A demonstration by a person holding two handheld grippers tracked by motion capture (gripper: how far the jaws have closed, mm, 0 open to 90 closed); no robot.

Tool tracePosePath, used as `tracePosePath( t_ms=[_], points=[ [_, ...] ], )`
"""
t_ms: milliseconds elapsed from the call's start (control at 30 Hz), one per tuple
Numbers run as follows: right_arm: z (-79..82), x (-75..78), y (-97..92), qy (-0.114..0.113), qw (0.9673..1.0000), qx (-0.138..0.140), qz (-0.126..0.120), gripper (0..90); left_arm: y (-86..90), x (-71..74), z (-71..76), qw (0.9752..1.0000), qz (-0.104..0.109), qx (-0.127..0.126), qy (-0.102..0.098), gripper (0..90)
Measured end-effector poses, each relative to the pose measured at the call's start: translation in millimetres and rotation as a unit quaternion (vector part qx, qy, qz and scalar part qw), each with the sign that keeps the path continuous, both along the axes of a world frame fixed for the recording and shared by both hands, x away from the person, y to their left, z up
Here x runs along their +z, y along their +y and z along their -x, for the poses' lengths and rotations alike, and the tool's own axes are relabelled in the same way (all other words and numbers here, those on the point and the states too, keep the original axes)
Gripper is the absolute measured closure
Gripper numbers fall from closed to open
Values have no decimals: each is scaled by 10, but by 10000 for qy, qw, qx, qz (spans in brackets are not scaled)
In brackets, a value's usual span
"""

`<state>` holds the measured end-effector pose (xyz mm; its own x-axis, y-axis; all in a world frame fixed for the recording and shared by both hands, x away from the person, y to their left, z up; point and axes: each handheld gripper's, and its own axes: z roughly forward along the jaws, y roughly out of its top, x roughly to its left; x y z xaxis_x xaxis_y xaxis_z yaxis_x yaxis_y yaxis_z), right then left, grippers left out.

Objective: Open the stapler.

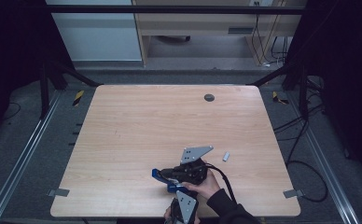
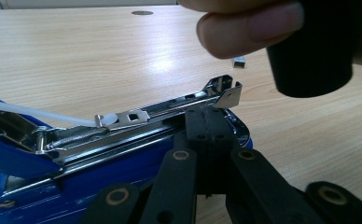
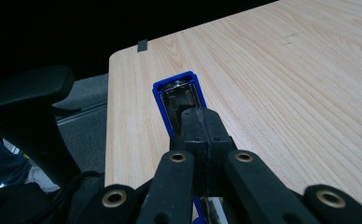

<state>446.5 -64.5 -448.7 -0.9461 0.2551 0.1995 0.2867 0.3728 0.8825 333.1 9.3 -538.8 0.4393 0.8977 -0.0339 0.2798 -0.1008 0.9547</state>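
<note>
A blue stapler lies swung open near the table's front edge. Its metal staple channel is bared, with a white strip running off to the left. In the left gripper view my left gripper is shut on the front end of the stapler's lower part. My right gripper is shut on the blue top cover, which sticks out past its jaws. From above, the right gripper points left and the left gripper comes in from the bottom. A small strip of staples lies to the right.
The wooden table has a round grey cable hole at the back. Metal clips sit at the front corners. A thumb and the right gripper's black handle hang close above the stapler. A black chair arm stands left of the table.
</note>
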Motion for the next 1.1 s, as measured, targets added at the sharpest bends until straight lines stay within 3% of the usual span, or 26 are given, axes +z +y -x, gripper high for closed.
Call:
tracePosePath(
  t_ms=[667, 1100],
  points=[
    [-67, -64, 172, 134, 9995, 149, 225, 900, 2, -4, 1, 10000, 5, -2, -13, 900],
    [-74, -73, 322, 83, 9977, 231, 625, 900, 4, -6, 1, 10000, 7, -7, -16, 900]
  ],
)
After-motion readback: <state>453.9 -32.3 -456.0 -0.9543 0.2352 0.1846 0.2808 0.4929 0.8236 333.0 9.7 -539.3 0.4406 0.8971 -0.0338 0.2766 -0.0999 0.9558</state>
